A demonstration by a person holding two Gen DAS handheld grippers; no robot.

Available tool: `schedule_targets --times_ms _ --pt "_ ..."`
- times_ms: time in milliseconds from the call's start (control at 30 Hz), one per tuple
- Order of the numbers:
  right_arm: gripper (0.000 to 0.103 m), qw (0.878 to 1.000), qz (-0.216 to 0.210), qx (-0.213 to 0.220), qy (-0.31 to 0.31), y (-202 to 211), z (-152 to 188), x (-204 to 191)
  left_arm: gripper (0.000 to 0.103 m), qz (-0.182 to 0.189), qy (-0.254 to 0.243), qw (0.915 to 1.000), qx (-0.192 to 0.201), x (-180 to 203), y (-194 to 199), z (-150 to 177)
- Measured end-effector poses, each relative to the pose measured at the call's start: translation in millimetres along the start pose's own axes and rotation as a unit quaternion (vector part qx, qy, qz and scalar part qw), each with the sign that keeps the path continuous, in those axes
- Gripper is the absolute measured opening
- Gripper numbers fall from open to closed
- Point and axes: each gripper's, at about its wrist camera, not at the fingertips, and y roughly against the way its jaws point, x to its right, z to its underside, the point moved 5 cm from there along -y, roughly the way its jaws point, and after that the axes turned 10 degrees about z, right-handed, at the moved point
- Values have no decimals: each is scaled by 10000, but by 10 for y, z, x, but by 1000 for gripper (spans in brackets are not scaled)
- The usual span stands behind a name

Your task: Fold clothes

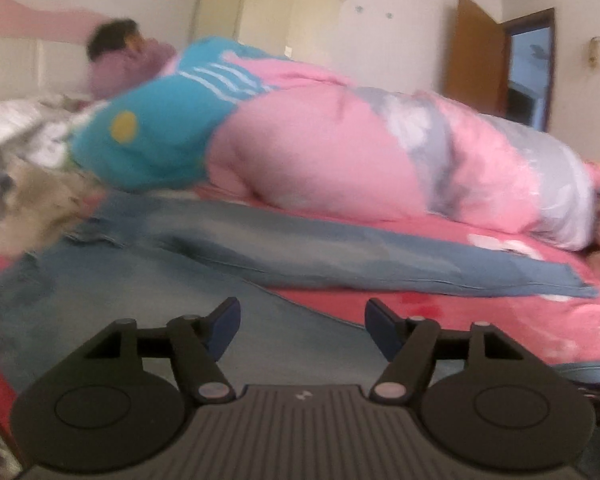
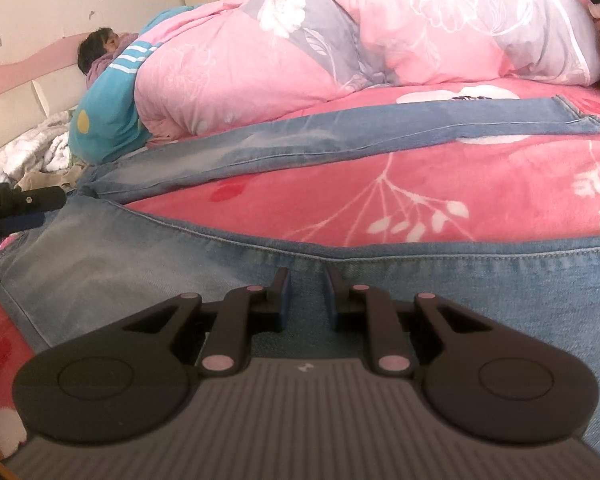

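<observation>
A pair of light blue jeans (image 1: 340,256) lies spread flat on the pink flowered bedsheet (image 1: 500,328). One leg (image 2: 340,132) stretches away to the right. The other leg (image 2: 420,280) runs across just under my right gripper. My left gripper (image 1: 302,326) hovers open over the jeans' near part, with nothing between its fingers. It also shows at the left edge of the right wrist view (image 2: 28,210), by the waist end. My right gripper (image 2: 308,300) sits low over the denim, its jaws a narrow gap apart with no fabric visibly pinched.
A person (image 2: 96,46) lies at the far side under a teal blanket (image 1: 152,128) and a bulky pink-and-grey quilt (image 2: 380,40). Crumpled white and beige cloth (image 1: 32,184) is piled at the left. A wardrobe (image 1: 268,16) and a brown door (image 1: 472,48) stand behind.
</observation>
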Motion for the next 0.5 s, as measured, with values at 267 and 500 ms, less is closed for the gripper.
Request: schedule_targets --times_ms 267,500 --pt "17 9998 -128 18 -155 -5 3 46 9 -752 148 9963 -382 -446 -221 148" --pt "18 9988 -307 24 -377 4 10 93 5 -599 -321 9946 -781 -300 -38 492"
